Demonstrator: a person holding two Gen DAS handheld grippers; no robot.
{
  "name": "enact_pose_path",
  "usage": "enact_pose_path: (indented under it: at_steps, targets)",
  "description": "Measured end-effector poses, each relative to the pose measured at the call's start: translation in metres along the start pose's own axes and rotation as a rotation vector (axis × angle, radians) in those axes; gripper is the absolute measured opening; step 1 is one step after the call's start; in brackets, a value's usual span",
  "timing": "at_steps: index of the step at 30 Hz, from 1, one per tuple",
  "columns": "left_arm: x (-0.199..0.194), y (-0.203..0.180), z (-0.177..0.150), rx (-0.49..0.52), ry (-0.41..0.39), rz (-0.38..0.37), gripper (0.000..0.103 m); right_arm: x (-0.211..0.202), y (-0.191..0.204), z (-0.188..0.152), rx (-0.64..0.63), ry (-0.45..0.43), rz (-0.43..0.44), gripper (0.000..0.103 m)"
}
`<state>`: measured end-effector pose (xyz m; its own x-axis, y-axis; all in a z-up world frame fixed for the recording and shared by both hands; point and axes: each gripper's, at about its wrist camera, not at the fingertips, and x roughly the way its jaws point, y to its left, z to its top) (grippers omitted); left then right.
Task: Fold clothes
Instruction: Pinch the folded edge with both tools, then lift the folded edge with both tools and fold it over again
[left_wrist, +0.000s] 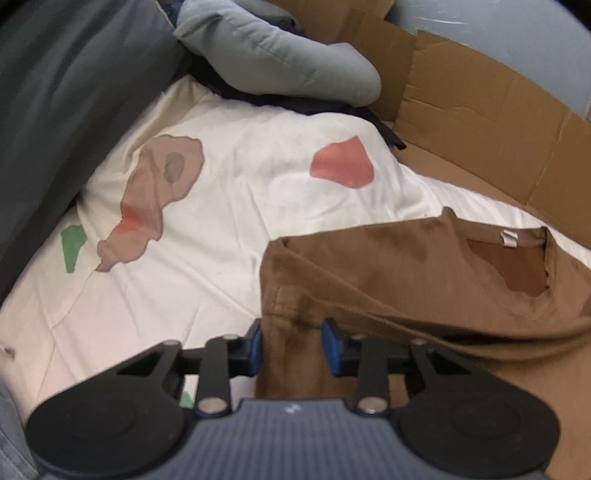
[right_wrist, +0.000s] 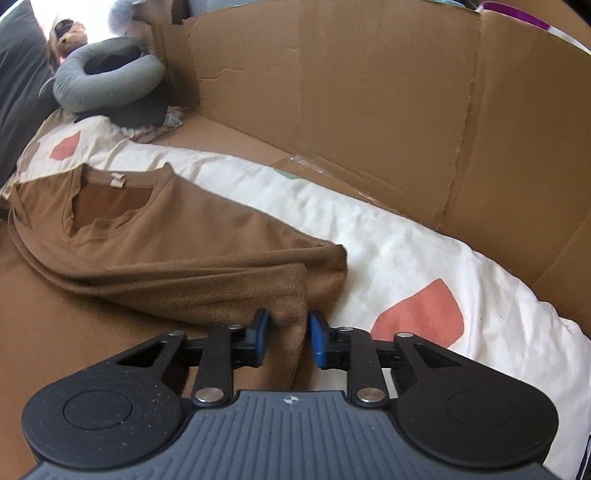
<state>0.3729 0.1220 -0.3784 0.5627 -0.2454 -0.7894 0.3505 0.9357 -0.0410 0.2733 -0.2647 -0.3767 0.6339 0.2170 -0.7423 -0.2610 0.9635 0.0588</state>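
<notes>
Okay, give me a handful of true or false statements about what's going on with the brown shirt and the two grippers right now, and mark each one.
1. Both grippers are closed on the brown shirt. True: left gripper and right gripper each pinch a fold of it.
2. The shirt's neck opening is visible. True.
3. The shirt lies on a bare wooden table. False: it lies on a white patterned quilt.
4. A grey neck pillow sits beyond the shirt. True.
5. The cardboard covers the shirt. False: it stands behind, along the quilt.

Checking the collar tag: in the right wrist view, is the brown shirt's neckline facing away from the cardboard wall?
No, the brown shirt lies with its tagged neckline toward the cardboard wall.
</notes>
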Motion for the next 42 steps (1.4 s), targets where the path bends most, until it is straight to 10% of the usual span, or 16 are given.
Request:
enact_pose_path:
  at_steps: [4,23,28,42]
  targets:
    - [-0.003,0.008,0.002,-0.045,-0.019,-0.005,0.017,-0.001,-0.012,0.001,0.072,0.004,0.015,0.003]
    - [-0.007,0.008,-0.007,-0.054,-0.068,0.016,0.016,0.015,-0.019,0.010,0.174,0.043,0.056,0.020]
    - [-0.019,0.011,-0.007,-0.098,-0.103,0.032,0.008,0.009,-0.019,0.011,0.164,0.021,0.036,0.004]
    - [-0.069,-0.004,-0.002,-0.085,-0.259,0.137,0.006,-0.039,-0.015,0.027,0.184,-0.101,-0.034,0.003]
